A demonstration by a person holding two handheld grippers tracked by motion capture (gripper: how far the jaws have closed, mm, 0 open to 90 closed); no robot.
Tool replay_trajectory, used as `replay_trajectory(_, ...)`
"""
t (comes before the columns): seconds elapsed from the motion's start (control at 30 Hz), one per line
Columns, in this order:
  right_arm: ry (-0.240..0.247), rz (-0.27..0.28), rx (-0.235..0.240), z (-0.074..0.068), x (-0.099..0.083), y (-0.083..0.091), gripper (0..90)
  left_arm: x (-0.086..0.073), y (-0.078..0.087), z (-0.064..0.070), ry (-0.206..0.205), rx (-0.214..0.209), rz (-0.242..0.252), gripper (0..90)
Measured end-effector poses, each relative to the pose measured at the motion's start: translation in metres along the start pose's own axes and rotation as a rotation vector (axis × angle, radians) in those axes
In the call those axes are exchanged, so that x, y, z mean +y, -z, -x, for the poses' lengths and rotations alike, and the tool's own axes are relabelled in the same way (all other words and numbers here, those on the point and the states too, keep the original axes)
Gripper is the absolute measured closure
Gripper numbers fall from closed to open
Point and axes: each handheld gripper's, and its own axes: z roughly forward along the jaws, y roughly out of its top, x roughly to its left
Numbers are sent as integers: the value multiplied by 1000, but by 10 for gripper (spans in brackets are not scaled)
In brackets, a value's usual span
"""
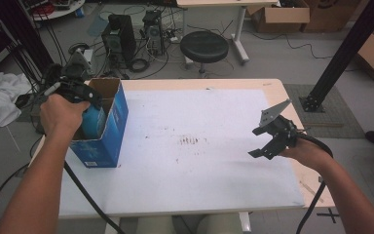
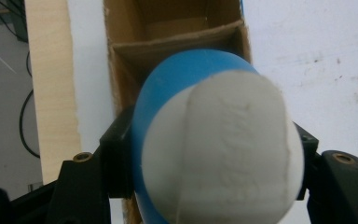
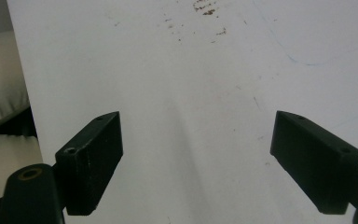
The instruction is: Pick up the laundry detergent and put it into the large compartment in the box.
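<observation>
An open blue cardboard box (image 1: 111,131) stands at the left of the white sheet (image 1: 199,165); its brown inside (image 2: 168,32) has a cardboard divider. My left gripper (image 1: 88,111) is at the box's open top, shut on a rounded blue and white object (image 2: 214,140), which sits partly inside the box (image 1: 95,123). Both jaws press on the object's sides. At the right side of the sheet my right gripper (image 1: 262,143) hovers open, nothing between its jaws (image 3: 198,156), with bare white sheet (image 3: 191,70) below.
Brown smudges (image 1: 191,141) mark the sheet's middle. The wooden table edge (image 1: 272,84) borders the sheet. Beyond the table are a black stool (image 1: 204,46), computer towers (image 1: 119,34) with cables, a black post (image 1: 343,53) and cardboard boxes (image 1: 282,14). White cloth (image 1: 0,100) lies far left.
</observation>
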Motion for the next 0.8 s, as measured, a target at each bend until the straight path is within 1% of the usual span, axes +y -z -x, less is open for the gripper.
replay_trajectory(0.17,-5,-1,3,0,-4,-2,165,-5,-13,0,-4,0,-9,381)
replay_trajectory(0.47,-9,-3,3,0,-6,-2,165,-11,-31,1,-20,9,-22,381)
replay_trajectory(0.57,-11,-6,2,0,-6,-2,165,-13,-38,-1,-14,3,-39,381)
replay_trajectory(0.8,-17,-13,1,-1,-6,-1,165,-16,-54,-5,-21,-6,-69,381)
